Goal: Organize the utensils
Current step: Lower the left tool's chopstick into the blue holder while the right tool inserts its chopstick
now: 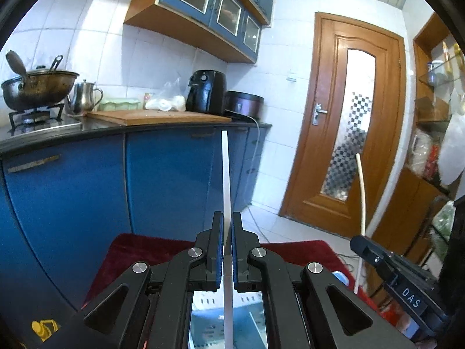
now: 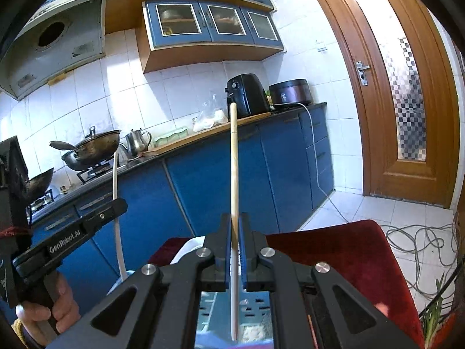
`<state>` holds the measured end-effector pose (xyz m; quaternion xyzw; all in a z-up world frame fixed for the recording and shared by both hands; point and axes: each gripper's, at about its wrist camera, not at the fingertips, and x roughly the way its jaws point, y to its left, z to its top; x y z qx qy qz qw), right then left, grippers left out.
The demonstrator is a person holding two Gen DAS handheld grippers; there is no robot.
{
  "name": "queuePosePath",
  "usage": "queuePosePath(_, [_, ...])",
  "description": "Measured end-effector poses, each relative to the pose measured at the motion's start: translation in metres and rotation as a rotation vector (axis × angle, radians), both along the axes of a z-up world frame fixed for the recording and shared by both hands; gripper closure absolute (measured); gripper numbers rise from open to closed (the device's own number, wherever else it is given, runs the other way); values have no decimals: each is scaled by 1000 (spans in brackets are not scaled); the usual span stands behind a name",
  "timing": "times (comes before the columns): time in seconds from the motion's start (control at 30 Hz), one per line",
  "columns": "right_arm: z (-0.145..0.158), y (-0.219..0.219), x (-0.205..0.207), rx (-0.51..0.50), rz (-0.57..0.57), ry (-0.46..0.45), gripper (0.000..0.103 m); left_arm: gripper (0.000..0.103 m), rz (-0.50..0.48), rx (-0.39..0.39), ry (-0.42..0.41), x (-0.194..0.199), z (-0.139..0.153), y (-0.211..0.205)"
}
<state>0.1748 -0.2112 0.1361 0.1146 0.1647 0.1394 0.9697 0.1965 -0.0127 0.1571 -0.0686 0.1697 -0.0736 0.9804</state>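
Note:
A white chopstick [image 1: 225, 174] stands upright between the blue pads of my left gripper [image 1: 228, 218], which is shut on it. My right gripper [image 2: 234, 221] is shut on a cream chopstick [image 2: 234, 160] that also points up and away. Each view catches the other tool: the right gripper [image 1: 356, 242] with its cream chopstick [image 1: 361, 192] at the right edge, the left gripper [image 2: 123, 203] with the white chopstick [image 2: 115, 174] at the left, a hand [image 2: 55, 299] on its handle. Both are held above a table under a dark red cloth [image 2: 348, 250].
Blue cabinets [image 1: 171, 174] under a black counter [image 1: 130, 129] carry a wok [image 1: 37, 87] on a stove, a steel kettle [image 1: 84, 97], a cutting board [image 1: 157, 116], an air fryer [image 1: 206, 91] and a rice cooker [image 1: 244, 103]. A wooden door [image 1: 348, 122] and floor cables [image 2: 421, 241] lie right.

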Motion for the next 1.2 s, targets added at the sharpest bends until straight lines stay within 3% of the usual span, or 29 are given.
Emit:
queuePosePath(0.27, [-24,-4,18,-5,-27,-3,97,99,6,7,15,11,-36,-3])
queuePosePath(0.8, [-39,-1,7,-50,-19,14,96,99,-20,41,41,-2,-59,-9])
queuePosePath(0.97, [-36,-1,2,-47,-11,17,81,95,-41,40,78,-4,-61,-8])
queuePosePath(1.2, [-35,-1,-7,-44,-12,15,73,80,-57,48,98,-11,-63,-9])
